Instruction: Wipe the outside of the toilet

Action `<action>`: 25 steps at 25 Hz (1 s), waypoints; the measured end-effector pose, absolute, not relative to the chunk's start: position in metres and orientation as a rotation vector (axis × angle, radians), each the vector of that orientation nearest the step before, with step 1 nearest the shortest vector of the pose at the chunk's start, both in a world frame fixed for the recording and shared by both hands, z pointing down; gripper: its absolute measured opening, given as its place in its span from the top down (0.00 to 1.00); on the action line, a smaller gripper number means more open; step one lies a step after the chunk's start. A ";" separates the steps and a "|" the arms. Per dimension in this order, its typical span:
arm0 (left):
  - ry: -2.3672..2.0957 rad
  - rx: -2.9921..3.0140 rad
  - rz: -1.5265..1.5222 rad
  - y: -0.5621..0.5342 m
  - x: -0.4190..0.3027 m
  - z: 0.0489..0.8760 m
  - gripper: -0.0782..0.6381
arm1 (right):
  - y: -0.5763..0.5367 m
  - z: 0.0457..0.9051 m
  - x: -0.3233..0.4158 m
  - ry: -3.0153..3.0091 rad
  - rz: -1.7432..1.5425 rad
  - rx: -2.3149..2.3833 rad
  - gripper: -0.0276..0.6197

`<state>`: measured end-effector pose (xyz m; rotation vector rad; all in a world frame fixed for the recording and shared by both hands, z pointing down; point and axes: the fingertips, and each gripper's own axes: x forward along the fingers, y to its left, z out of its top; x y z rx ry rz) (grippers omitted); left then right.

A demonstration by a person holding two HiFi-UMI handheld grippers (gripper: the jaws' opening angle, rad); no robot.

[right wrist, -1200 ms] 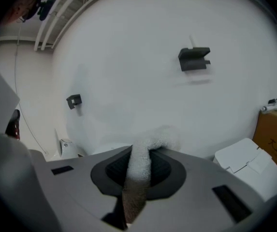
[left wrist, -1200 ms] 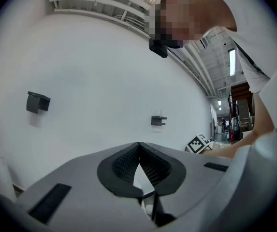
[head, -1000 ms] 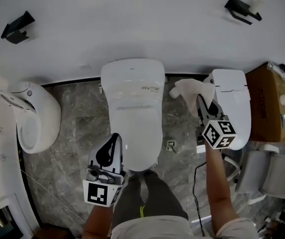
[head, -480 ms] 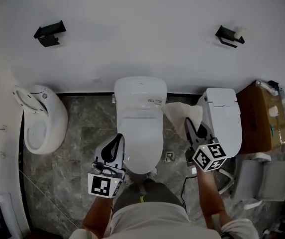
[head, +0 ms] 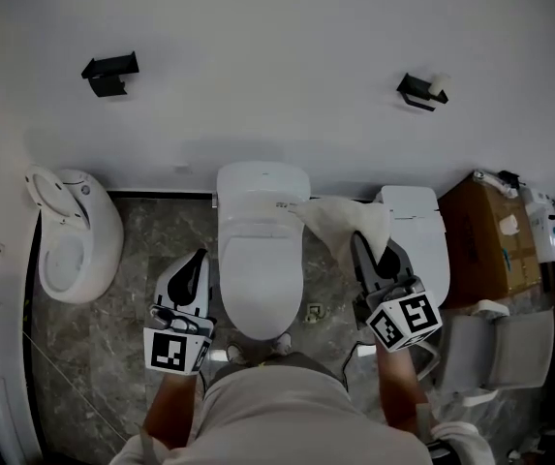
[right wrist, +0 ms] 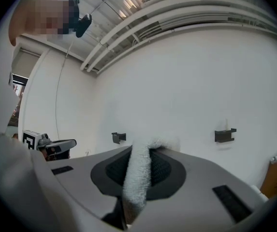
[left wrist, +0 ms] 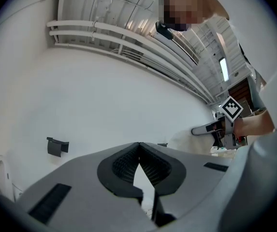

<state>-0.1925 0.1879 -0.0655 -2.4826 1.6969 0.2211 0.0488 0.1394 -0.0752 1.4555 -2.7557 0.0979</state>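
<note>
Evidently the wiping stage was at hand, though no sure contact could be made out. At the centre of the head view the toilet (head: 261, 260) was seen from above, lid down, its tank against the white wall. The right gripper (head: 358, 243), right of centre, was clenched on a white cloth (head: 340, 221). In the right gripper view the cloth (right wrist: 137, 178) was pinched between the pads and stood up past the tips. In the head view its loose end was spread leftward and overlapped the right edge of the tank, but whether it was pressed on the porcelain could not be told. The left gripper (head: 197, 260), left of centre beside the bowl's left flank, was held with its jaws brought together on nothing, as the left gripper view showed. A second toilet (head: 417, 231) stood just right of the cloth.

The step was judged to be the start of a wipe on the tank's right side. For the next move, the cloth would need to be laid flat on that side and drawn along it toward the bowl, with a firm grip so that it was not dragged out.
</note>
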 end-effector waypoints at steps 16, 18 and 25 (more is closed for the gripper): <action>1.630 -2.516 0.199 0.200 -0.199 -0.076 0.87 | 0.185 -0.080 0.076 -2.650 0.052 1.678 0.85; 1.625 -2.523 0.202 0.197 -0.193 -0.077 0.87 | 0.185 -0.080 0.086 -2.630 0.055 1.712 0.85; 1.635 -2.517 0.201 0.188 -0.176 -0.080 0.87 | 0.174 -0.084 0.110 -2.618 0.039 1.735 0.85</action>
